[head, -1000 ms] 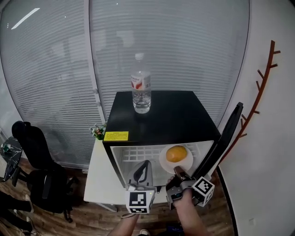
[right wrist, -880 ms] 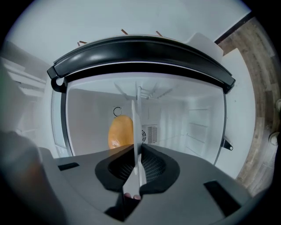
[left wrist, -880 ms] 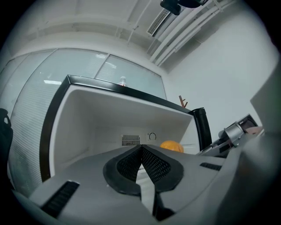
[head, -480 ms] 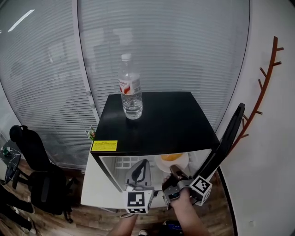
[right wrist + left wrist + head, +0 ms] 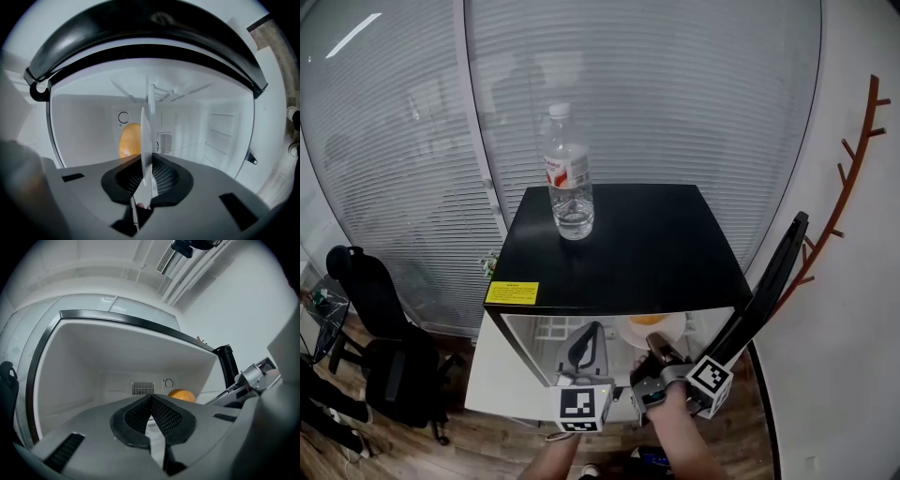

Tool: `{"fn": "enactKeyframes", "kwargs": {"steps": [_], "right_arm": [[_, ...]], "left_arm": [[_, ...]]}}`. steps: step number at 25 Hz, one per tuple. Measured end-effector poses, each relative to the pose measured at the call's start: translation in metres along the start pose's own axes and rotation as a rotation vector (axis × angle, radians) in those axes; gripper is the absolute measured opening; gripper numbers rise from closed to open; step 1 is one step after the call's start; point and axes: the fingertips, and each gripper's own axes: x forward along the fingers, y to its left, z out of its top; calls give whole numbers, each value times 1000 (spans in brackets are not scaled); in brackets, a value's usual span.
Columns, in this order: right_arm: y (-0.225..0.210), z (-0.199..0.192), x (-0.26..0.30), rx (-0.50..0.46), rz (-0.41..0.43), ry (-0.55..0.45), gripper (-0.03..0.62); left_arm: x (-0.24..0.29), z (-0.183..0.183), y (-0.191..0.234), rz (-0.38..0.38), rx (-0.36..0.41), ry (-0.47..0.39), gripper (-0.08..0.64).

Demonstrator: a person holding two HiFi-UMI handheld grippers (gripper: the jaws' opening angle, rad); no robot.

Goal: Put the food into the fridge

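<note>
Far left, on the wooden floor: black office chair [image 5: 373, 314]. Clear plastic water bottle with a red-and-white label [image 5: 568, 173] is seen upright on the left rear part of the black top of the small black fridge with white interior [image 5: 647, 244]. The fridge is carried on a white surface [image 5: 492, 375].

Left gripper [image 5: 151, 400] is held at the fridge opening, on its left side. Its fingers are brought together at the tips and nothing is gripped between them.

Right gripper [image 5: 148, 165] is held just beside it, to the right. Its fingers are pressed onto the near rim of a round white plate [image 5: 146, 133], seen edge-on in the right gripper view. A rounded orange-yellow piece of food [image 5: 130, 139] is carried on the plate. Plate and food are located inside the fridge, right of centre, under the top panel.

The black fridge door [image 5: 769, 286] is swung open to the right. A brown branch-shaped rack [image 5: 853, 178] is mounted on the white wall at far right.
</note>
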Motion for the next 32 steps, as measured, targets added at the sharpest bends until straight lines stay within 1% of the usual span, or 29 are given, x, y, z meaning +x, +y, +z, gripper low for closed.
{"fn": "enactKeyframes", "kwargs": {"steps": [6, 7, 9, 11, 15, 22, 26, 30, 32], "right_arm": [[4, 1, -3, -14, 18, -12, 55], [5, 1, -3, -14, 23, -14, 66], [8, 2, -5, -12, 37, -15, 110], [10, 2, -6, -22, 48, -14, 141], [13, 2, -10, -58, 63, -10, 179], [9, -4, -16, -83, 57, 0, 192], [9, -10, -23, -144, 57, 12, 192], [12, -9, -31, -249, 55, -16, 189], [15, -8, -36, -307, 51, -34, 168]], "left_arm": [[-5, -5, -2, 9, -2, 13, 26], [-6, -5, -2, 10, -1, 13, 26], [-8, -5, -3, 10, -1, 13, 26], [-9, -5, -4, 10, -4, 12, 26], [-10, -2, -6, 6, -10, 8, 26], [-12, -2, -6, 3, -13, 13, 26], [-13, -2, -5, 2, -17, 17, 26], [-15, -1, -6, -2, -15, 18, 26], [-15, -1, -7, -6, -16, 18, 26]]}}
